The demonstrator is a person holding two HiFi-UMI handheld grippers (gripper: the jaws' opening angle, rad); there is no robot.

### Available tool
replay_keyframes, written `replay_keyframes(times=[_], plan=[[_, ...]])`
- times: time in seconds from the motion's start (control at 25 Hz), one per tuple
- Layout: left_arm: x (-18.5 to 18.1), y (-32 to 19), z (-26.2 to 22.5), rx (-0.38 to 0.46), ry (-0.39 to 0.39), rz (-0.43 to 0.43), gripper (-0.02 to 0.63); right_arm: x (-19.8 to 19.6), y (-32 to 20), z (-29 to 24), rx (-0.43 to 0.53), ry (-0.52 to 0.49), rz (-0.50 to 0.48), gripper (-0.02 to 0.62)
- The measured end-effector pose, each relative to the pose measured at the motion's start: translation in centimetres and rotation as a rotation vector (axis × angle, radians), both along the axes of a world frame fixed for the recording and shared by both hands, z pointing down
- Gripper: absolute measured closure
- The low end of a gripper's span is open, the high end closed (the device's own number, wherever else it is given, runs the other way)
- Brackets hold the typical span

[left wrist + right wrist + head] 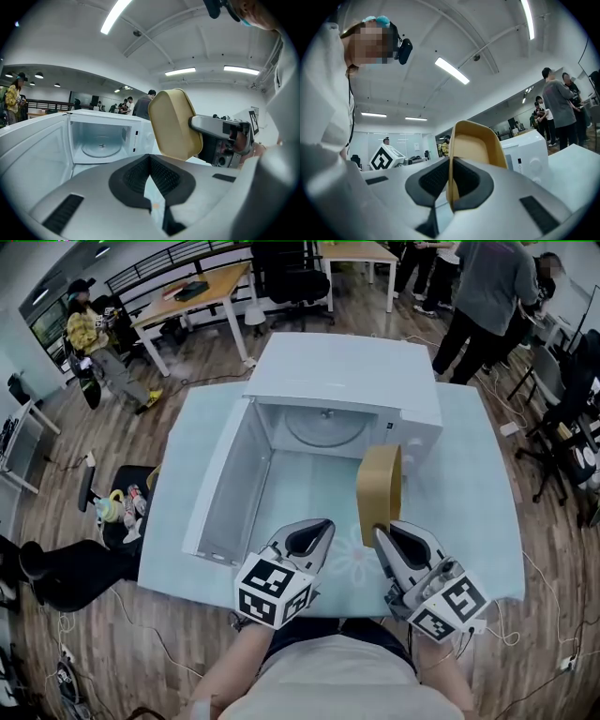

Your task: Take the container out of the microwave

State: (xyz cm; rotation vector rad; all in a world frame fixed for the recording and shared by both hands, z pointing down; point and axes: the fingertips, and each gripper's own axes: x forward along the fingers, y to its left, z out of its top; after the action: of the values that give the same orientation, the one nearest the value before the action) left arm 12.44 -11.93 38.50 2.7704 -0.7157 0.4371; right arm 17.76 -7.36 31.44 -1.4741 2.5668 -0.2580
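Nearly done: container (379,491) out of microwave (349,371), R gripper (382,531) jaws clamped on its rim; L gripper (322,525) jaws together, empty.

One microwave (347,381), one tan container (380,491), one pale worktop (469,484). Two grippers in the lower frame — left gripper (312,532), right gripper (392,538). One seated person (89,338) at upper left.

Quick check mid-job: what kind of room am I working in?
Probably an open-plan office or lab, not a kitchen: desks and a swivel chair stand behind, people stand around, and the microwave sits on a table.
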Motion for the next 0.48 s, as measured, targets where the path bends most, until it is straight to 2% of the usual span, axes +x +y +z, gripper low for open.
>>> replay_keyframes(times=[0.48], plan=[[-0.20, 0.04, -0.10, -0.006, 0.011, -0.005, 0.595, -0.23, 0.50, 0.00, -0.007, 0.019, 0.000, 0.565]])
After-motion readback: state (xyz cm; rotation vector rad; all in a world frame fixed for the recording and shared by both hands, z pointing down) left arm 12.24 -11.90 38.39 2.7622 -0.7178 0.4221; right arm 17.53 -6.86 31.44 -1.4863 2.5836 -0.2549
